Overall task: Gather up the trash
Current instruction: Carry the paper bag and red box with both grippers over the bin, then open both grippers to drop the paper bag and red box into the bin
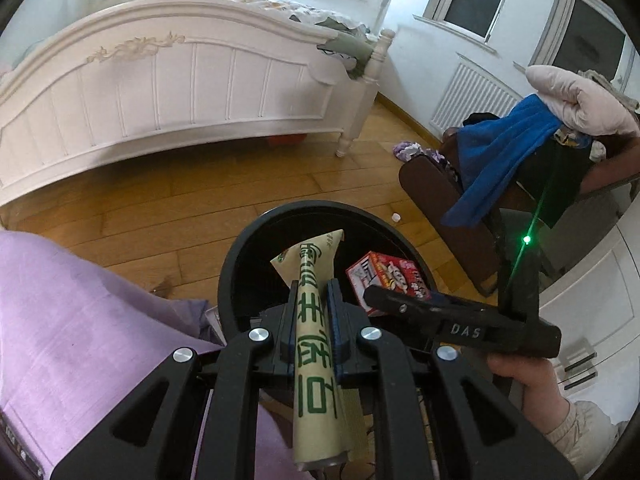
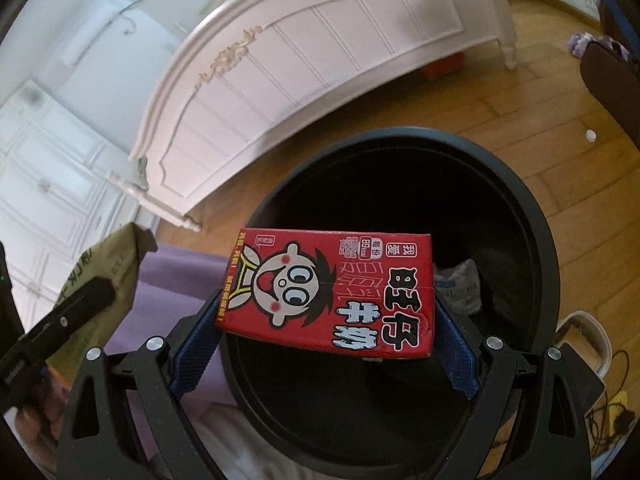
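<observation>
Both jaws hold trash above the black bin (image 2: 536,240): left gripper (image 1: 314,300) narrow on a limp wrapper (image 1: 314,320); right gripper (image 2: 328,316) wide across a light, crushable milk carton (image 2: 332,288).

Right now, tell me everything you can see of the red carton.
The red carton is a small cardboard milk box with a cartoon face and white-and-black lettering, seemingly undented. It lies on its side, held between the right gripper pads by its two ends, above the open black bin. Nothing else touches it.
</observation>
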{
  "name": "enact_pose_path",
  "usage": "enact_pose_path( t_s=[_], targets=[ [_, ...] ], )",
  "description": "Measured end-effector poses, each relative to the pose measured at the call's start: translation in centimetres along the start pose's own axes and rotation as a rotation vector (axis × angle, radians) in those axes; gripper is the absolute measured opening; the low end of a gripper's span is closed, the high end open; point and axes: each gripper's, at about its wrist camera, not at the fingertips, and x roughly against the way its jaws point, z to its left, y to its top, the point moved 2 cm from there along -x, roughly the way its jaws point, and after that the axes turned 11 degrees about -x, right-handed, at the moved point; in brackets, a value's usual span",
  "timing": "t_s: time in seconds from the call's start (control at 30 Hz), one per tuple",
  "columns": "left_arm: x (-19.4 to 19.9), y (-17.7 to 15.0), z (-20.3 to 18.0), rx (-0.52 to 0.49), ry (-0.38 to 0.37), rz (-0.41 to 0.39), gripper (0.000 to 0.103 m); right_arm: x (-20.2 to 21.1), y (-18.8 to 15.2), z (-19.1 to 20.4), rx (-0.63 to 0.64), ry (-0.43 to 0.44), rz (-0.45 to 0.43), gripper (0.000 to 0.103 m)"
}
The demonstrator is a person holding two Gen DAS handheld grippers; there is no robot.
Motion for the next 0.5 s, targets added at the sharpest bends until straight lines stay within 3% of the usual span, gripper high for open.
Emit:
enact_pose_path(
  t_s=[0.17,0.23,0.3,0.37,0.5],
  targets=[
    [-0.5,0.1,-0.4,-0.026,0.006,0.018,0.017,-0.7,0.4,0.0,-0.005,-0.013,0.013,0.093],
    [-0.4,0.1,-0.4,-0.03,0.006,0.016,0.022,-0.6,0.5,-0.1,-0.011,-0.019,0.01,0.093],
    [0.0,0.1,-0.5,-0.029,0.026,0.001,0.052,-0.3,0.5,0.0,-0.015,-0.021,0.005,0.093],
    [0.7,0.0,-0.3,-0.023,0.056,-0.027,0.07,-0.2,0.3,0.2,-0.013,-0.019,0.003,0.093],
    [2.2,-0.1,0.1,-0.011,0.082,-0.065,0.077,0.1,-0.1,0.8,0.001,-0.014,-0.001,0.093]
  ],
)
